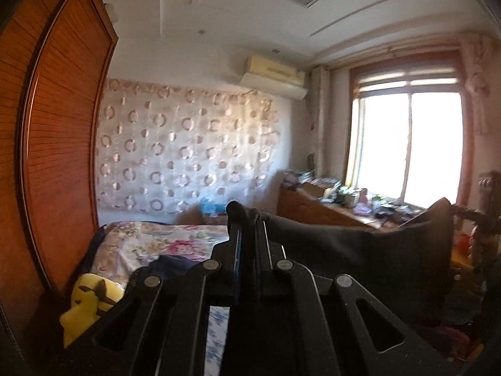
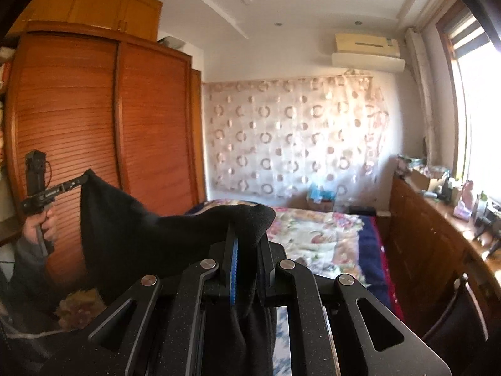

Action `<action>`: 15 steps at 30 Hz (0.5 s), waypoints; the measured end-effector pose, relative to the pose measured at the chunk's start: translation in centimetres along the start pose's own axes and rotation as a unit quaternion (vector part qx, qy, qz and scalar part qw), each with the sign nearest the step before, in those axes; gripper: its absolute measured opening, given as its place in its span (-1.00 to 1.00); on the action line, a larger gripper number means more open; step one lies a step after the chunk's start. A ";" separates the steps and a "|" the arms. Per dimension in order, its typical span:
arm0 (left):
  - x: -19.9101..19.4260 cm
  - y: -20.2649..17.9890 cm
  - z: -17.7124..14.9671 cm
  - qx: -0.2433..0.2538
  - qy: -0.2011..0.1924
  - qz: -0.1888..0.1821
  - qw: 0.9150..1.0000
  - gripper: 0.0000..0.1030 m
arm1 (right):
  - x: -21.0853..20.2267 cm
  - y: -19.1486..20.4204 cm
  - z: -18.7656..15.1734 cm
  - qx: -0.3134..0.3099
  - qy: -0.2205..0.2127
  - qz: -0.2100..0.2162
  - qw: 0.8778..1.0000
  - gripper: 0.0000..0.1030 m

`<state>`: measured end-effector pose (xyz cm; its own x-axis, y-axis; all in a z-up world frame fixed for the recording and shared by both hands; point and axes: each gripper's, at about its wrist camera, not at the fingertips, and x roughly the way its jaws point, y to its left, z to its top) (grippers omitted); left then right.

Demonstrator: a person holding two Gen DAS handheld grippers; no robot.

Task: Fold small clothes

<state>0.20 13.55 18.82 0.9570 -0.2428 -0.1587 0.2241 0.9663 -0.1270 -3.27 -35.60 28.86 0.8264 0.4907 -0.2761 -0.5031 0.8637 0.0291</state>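
No writing, brand or number can be made out anywhere in this room. The air conditioner [image 2: 366,51] on the wall carries a small dark mark at its corner, but it is too blurred to read

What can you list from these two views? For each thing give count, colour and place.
garment: one, black, held up between both grippers
bed: one, floral cover, below the curtain
curtain: one, pale with rings, far wall
wardrobe: one, orange-brown wood, beside the bed
air conditioner: one, cream, high on the wall
window: one, bright, past the cluttered counter
toy: one, yellow, near the bed
left gripper: shut on garment
right gripper: shut on garment
hand: one, holding the left gripper
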 end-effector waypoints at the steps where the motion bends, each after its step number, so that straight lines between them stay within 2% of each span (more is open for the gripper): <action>1: 2.3 0.5 0.2 0.001 0.013 0.015 1.000 -0.92 | 1.4 -0.9 0.8 0.004 0.007 -0.009 1.000 -0.87; 2: 3.6 0.6 0.2 0.004 0.022 0.024 0.999 -0.90 | 3.0 -1.7 1.3 0.005 0.016 -0.015 1.000 -0.87; 4: 9.0 1.7 -0.6 0.017 0.049 0.050 0.997 -0.87 | 6.1 -3.2 1.9 0.005 0.031 -0.037 0.999 -0.87; 7: 15.0 2.3 -2.7 0.035 0.083 0.053 0.994 -0.73 | 13.6 -6.4 1.7 0.024 0.071 -0.072 0.995 -0.87; 8: 17.9 3.0 -4.0 0.048 0.107 0.060 0.991 -0.64 | 15.4 -7.2 1.3 0.025 0.078 -0.080 0.993 -0.84; 9: 19.5 3.1 -4.9 0.056 0.127 0.059 0.989 -0.60 | 18.9 -8.1 0.3 0.024 0.100 -0.096 0.990 -0.82; 10: 20.9 3.2 -5.8 0.061 0.149 0.061 0.985 -0.56 | 21.5 -9.1 -0.8 0.026 0.126 -0.112 0.985 -0.64; 11: 22.3 3.4 -7.2 0.061 0.172 0.060 0.981 -0.49 | 23.3 -9.8 -1.6 0.029 0.143 -0.133 0.980 -0.31; 12: 22.7 3.6 -8.0 0.057 0.182 0.058 0.980 -0.42 | 25.4 -10.7 -2.8 0.032 0.159 -0.160 0.974 -0.16; 13: 22.9 3.4 -8.8 0.054 0.189 0.057 0.979 -0.30 | 26.8 -11.3 -4.0 0.036 0.172 -0.169 0.970 -0.04; 15: 22.8 3.2 -10.6 0.045 0.205 0.044 0.977 -0.23 | 27.8 -11.9 -5.7 0.042 0.177 -0.171 0.968 -0.04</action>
<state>20.77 10.22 4.43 0.8234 -0.1540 -0.5461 0.1761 0.9843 -0.0120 24.20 -32.89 15.33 0.7945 0.1175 -0.5958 -0.1808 0.9824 -0.0474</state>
